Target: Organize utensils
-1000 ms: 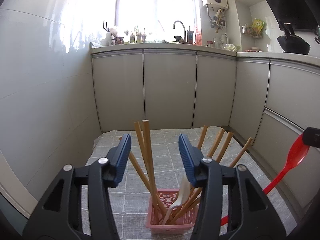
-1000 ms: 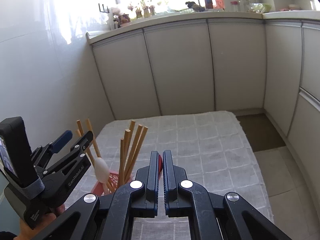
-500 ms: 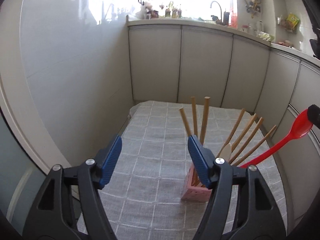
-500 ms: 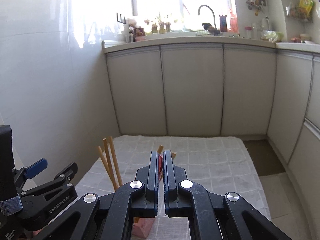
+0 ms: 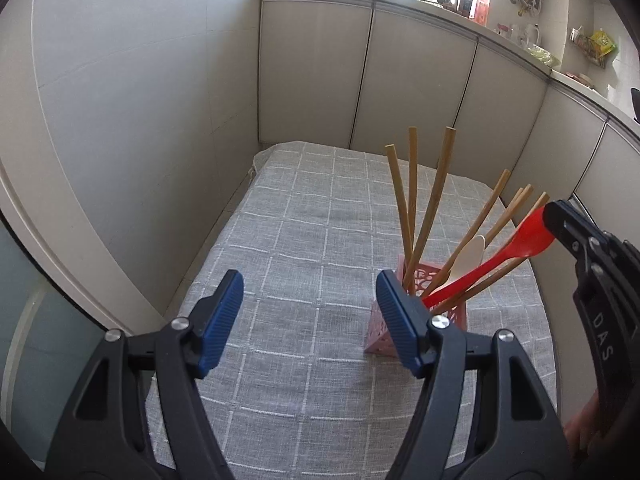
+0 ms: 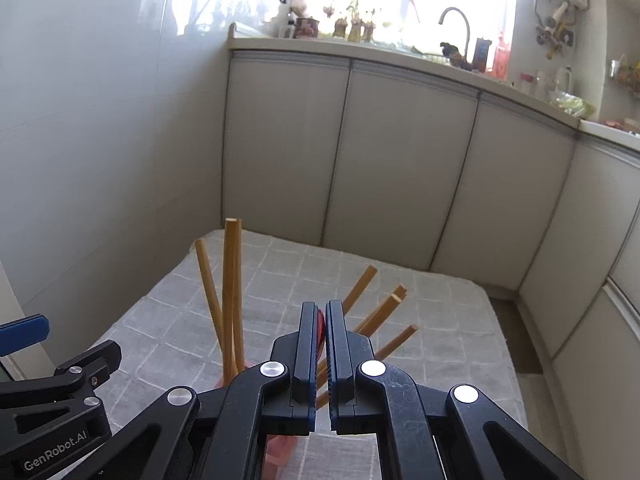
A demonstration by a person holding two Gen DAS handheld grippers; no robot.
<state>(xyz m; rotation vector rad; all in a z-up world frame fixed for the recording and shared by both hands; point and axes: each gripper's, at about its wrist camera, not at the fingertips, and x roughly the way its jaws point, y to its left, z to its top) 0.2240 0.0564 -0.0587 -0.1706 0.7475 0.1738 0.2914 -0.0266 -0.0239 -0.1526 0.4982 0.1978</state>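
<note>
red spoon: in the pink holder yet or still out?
In. The red spoon has its handle end down inside the pink holder among the chopsticks; the right gripper is clamped on its bowl.

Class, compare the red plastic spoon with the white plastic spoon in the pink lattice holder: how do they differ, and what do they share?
The red plastic spoon has its bowl clamped by the right gripper; the white plastic spoon stands free. The red one sticks out farther from the holder than the white one. Both lean rightward, handles down in the pink lattice holder.
</note>
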